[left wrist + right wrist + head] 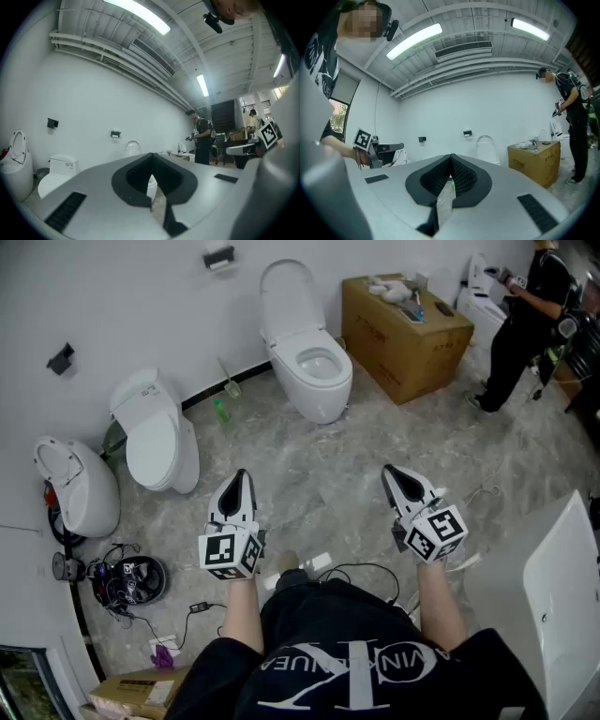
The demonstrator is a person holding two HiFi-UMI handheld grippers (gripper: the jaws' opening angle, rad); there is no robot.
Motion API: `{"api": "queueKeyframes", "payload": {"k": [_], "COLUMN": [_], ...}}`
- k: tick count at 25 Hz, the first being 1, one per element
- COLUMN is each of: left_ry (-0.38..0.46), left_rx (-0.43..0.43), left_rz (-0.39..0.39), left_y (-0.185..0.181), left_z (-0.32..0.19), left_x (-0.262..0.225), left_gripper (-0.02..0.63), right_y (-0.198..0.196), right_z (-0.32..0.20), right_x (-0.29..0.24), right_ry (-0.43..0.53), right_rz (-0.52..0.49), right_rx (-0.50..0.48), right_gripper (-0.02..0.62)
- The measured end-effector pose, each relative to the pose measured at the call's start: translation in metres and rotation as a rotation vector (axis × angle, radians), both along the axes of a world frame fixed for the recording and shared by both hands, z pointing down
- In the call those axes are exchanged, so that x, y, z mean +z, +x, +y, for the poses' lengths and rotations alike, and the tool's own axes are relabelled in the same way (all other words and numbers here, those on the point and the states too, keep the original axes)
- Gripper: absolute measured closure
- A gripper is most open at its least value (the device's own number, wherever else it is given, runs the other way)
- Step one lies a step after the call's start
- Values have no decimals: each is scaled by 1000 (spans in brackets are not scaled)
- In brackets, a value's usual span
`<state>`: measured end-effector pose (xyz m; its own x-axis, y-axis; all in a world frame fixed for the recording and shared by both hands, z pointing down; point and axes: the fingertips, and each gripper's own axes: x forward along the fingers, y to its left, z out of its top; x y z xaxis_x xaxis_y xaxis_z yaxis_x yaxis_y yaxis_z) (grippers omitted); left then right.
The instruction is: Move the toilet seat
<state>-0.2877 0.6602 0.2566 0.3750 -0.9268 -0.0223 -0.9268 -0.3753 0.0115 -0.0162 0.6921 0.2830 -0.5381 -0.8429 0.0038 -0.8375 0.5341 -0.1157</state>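
White toilet lid (286, 296) upright, left tongs (242, 476) and right tongs (390, 472) closed, empty

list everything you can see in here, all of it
open toilet: 1, white, lid raised, centre of back wall
closed toilet: 1, white, left of the open one
far-left toilet: 1, white, lid up
cardboard box: 1, brown, right of the open toilet, small items on top
bottle: 1, green, on the floor by the wall
wall holders: 2, black, on the white wall
round device: 1, black, cables around it, floor lower left
panel: 1, white, right edge
second person: 1, black clothes, top right
left gripper: 1, white and black, shut, empty
right gripper: 1, white and black, shut, empty
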Motion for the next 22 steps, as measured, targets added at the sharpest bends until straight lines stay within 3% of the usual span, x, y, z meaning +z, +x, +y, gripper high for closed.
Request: {"api": "queueKeyframes", "payload": {"k": [14,22], "left_ry": [-33,-94], "left_rx": [4,17], "left_rz": [31,7], "left_y": [17,28], "left_z": [-9,-20], "left_x": [11,33], "left_gripper": [603,603], "right_y": [19,43], "right_z": [3,-4], "right_x": [10,31], "right_ry": [-9,-57], "right_rz": [8,-27], "right_rx": [8,53], "right_gripper": [588,588]}}
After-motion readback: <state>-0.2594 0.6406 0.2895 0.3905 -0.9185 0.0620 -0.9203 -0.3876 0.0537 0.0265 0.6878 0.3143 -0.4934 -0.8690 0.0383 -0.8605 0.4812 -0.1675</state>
